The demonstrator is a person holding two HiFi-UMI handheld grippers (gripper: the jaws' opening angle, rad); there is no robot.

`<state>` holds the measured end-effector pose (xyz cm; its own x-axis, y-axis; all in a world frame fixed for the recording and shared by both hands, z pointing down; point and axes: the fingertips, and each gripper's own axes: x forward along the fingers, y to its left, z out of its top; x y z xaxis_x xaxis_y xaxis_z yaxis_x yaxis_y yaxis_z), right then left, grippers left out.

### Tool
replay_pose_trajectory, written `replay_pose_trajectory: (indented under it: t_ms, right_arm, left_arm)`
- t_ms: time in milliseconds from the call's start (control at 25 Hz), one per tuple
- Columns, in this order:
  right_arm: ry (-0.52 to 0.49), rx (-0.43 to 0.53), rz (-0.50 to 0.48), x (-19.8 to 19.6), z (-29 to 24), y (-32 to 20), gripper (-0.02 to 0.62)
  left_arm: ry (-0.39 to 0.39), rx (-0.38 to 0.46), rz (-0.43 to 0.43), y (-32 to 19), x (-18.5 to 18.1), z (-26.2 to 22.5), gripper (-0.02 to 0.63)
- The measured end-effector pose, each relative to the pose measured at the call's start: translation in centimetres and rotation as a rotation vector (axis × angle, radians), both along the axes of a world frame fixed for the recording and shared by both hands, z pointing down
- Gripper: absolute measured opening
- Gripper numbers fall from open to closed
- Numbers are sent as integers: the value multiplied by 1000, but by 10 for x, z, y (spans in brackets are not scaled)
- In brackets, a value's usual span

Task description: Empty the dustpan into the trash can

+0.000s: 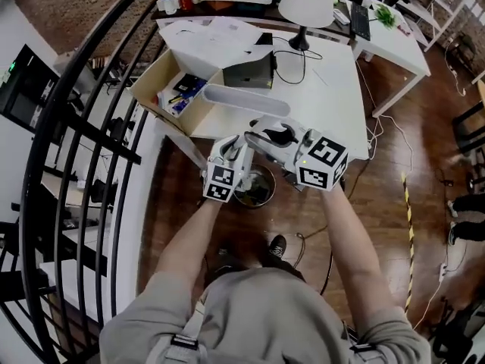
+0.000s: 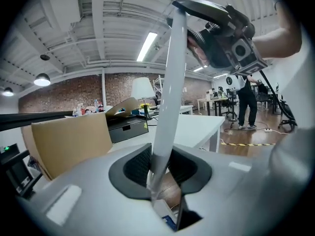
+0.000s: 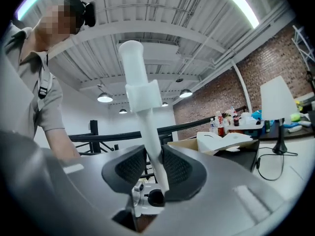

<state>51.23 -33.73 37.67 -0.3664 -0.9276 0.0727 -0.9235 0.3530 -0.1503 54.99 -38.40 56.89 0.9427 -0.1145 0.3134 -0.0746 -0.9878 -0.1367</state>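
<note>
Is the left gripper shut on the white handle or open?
Shut on it. In its own view, the left gripper has both dark pads pressed against the white handle.

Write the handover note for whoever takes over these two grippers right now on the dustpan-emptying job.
Left gripper: shut on the dustpan handle, the white pole.
Right gripper: shut on the same handle, nearer its thicker end.
Trash can: on the floor; in the head view it shows between the two grippers, beside the white table.
Done: the handle is gripped by both grippers above the can.
Left: the pan end is not clearly visible, so I cannot tell whether it has been tipped. Tip it into the can and check that it is empty.
</note>
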Motion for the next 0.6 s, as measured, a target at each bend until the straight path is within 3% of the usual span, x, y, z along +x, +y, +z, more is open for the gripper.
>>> replay_pose_trajectory:
  t_ms: [360,600]
  right_arm:
    - [-46,60,64,38,6,74,94]
    - [-154,96,226,72,21,138,94]
  left_arm:
    - [-83,44,79,58,28,5,92]
    - [-148,90,175,111,50,13,95]
